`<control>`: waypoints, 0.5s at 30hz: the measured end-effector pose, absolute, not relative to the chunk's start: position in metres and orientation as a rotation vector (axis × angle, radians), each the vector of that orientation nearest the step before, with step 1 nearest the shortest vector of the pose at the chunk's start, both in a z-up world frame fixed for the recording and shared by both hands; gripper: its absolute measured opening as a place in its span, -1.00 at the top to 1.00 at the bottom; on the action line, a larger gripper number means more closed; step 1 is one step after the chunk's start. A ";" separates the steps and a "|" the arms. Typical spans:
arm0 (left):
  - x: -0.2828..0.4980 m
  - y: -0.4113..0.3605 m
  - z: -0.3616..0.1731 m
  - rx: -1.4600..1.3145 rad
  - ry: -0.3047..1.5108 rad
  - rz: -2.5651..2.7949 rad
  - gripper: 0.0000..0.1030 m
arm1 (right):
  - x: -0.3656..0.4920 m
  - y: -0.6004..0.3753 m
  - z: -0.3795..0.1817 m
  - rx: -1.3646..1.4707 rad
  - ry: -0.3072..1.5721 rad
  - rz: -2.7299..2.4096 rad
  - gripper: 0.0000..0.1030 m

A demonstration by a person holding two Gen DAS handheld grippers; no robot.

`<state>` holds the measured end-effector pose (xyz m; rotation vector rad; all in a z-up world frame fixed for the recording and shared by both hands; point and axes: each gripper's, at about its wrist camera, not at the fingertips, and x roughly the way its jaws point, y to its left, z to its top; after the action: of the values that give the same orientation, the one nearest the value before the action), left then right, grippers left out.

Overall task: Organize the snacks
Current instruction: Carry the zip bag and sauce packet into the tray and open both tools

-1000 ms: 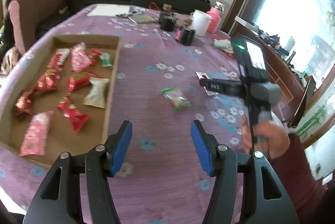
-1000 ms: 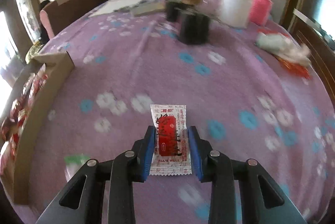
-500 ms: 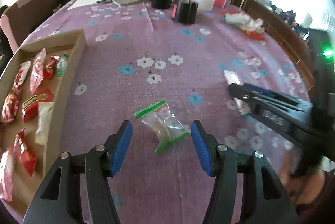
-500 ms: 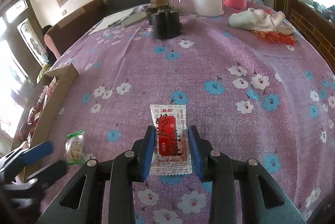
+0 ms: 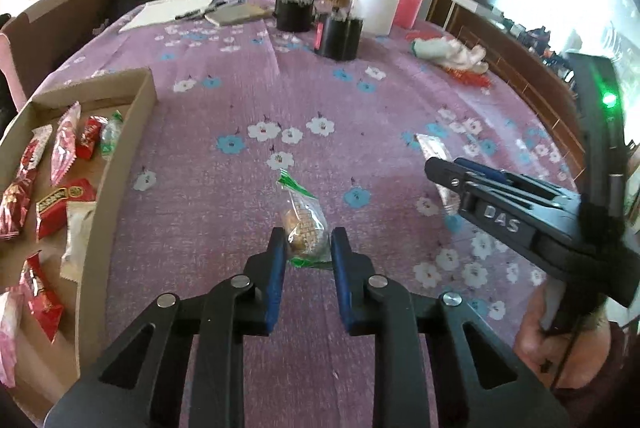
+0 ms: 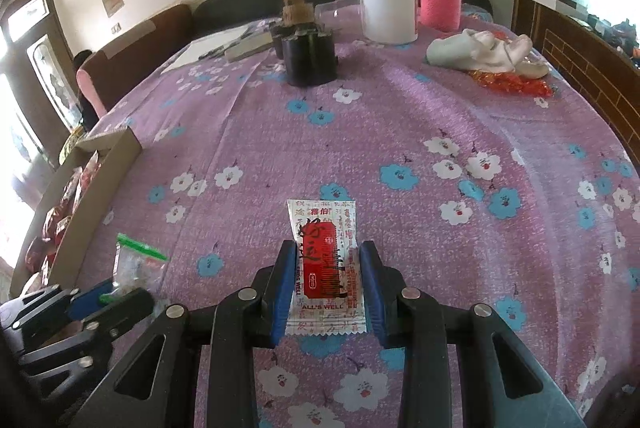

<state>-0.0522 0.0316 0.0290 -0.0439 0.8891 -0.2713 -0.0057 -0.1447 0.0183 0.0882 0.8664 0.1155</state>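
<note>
Purple tablecloth (image 6: 400, 116); right claw (image 6: 327, 280) grips "ALL'S WELL" packet (image 6: 326, 268)

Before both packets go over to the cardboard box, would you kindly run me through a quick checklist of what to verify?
1. Left gripper closed on the clear green-edged packet: ok, pads press both sides.
2. Right gripper closed on the red-and-white sachet: ok, held between both pads.
3. Clear packet lifted off the tablecloth: cannot tell.
4. Free floor space in the cardboard box: ok, bare cardboard shows between the snacks.
5. Path from left gripper to box: ok, only cloth lies between.
6. Grippers apart from each other: ok, a gap shows in the left wrist view.
</note>
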 end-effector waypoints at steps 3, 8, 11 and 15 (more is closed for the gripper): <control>-0.060 0.037 0.038 -0.063 0.863 -0.286 0.62 | -0.007 -0.145 0.020 0.088 0.854 0.111 0.35; -0.073 0.054 0.050 -0.100 0.841 -0.276 0.62 | -0.010 -0.143 0.024 0.077 0.829 0.106 0.35; -0.086 0.073 0.061 -0.130 0.818 -0.259 0.62 | -0.011 -0.141 0.024 0.069 0.819 0.107 0.35; -0.105 0.110 0.074 -0.168 0.781 -0.197 0.62 | -0.013 -0.137 0.025 0.052 0.806 0.110 0.35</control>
<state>-0.1049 0.1105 0.0741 -0.1685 0.7814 -0.1971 -0.0130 -0.1372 0.0252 0.0518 0.8056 0.1098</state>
